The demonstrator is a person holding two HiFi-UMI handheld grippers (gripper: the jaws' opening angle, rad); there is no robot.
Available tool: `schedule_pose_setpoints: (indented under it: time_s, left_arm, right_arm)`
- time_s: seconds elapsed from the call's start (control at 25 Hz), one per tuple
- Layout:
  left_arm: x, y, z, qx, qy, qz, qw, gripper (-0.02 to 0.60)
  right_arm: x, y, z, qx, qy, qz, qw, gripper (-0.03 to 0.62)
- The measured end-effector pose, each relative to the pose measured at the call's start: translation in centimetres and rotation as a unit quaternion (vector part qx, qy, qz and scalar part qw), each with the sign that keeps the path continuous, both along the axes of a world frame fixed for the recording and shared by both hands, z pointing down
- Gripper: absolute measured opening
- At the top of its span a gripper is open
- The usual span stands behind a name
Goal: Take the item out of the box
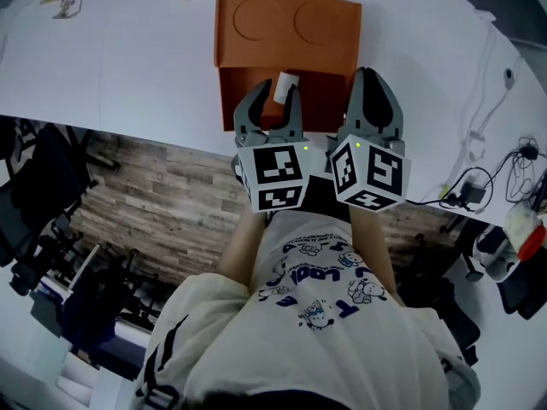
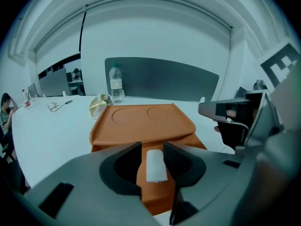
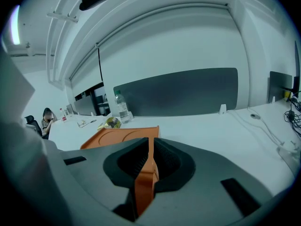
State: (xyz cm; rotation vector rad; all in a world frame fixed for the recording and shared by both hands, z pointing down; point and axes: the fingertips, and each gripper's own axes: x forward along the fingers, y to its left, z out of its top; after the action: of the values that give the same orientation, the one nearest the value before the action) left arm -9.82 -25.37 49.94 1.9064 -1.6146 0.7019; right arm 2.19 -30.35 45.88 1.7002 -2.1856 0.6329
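On white table (image 1: 128,58), clamps box (image 1: 286,32) wall with right gripper (image 3: 149,149); straddles item (image 2: 155,165) with left gripper (image 2: 153,149), jaws apart. Could knock item aside by closing off-centre.

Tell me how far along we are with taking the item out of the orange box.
Early stage. Done: the lid lies folded back, so the orange box is open, and the right gripper is clamped on its side wall. In hand: the left gripper has its jaws apart on either side of the white roll, not gripping it. Left: close on the roll and lift it out.
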Motion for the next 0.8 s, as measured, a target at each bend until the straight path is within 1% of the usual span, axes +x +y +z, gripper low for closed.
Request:
schedule_pose_setpoints:
  time_s: [0.28, 0.56, 0.8]
  left_arm:
    - [0.3, 0.3, 1.8, -0.044, -0.001, 0.012, 0.9990, 0.165]
    - [0.4, 0.0, 2.6, -0.058, -0.006, 0.023, 0.9980, 0.186]
    - [0.8, 0.0, 3.5, -0.079, -0.011, 0.042, 0.9959, 0.195]
  right_arm:
    - [0.1, -0.3, 0.6, -0.008, 0.000, 0.006, 1.000, 0.054]
    - [0.2, -0.5, 1.2, -0.016, 0.001, 0.012, 1.000, 0.054]
    - [0.6, -0.8, 1.5, -0.021, 0.001, 0.021, 1.000, 0.054]
